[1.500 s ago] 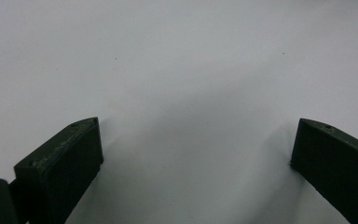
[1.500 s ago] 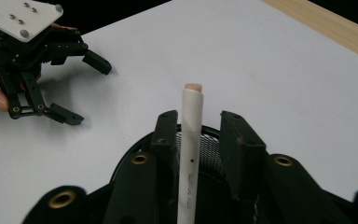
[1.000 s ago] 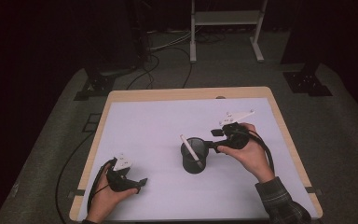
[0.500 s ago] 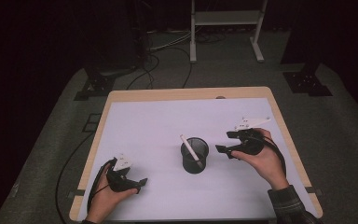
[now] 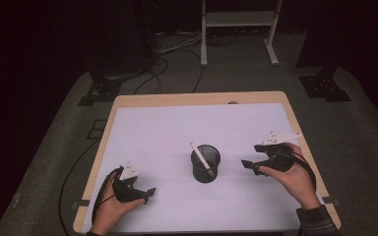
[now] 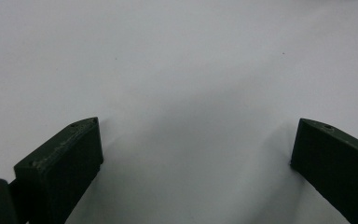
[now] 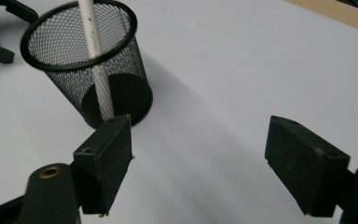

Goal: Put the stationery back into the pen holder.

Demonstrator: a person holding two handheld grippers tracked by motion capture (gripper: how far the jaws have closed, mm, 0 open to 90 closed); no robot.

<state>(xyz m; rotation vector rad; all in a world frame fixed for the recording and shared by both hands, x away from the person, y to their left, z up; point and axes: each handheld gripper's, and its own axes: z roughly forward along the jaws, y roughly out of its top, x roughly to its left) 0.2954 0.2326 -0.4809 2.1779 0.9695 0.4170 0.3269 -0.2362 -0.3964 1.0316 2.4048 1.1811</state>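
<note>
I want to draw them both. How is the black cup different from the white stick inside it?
The mesh cup is black and wide; the pen is white and thin. The mesh cup stands upright on the white table cover; the pen leans, its top poking over the rim. You can see through the mesh cup's netting in the right gripper view, but the pen is solid. Neither gripper touches either one.

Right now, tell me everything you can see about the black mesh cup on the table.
The mesh cup is a round black holder that looks like wire mesh, with a solid rim and a dark base. It stands upright on the white table cover, about midway between the two grippers. A white pen leans inside it, its top poking above the rim. Neither gripper touches the cup.
</note>
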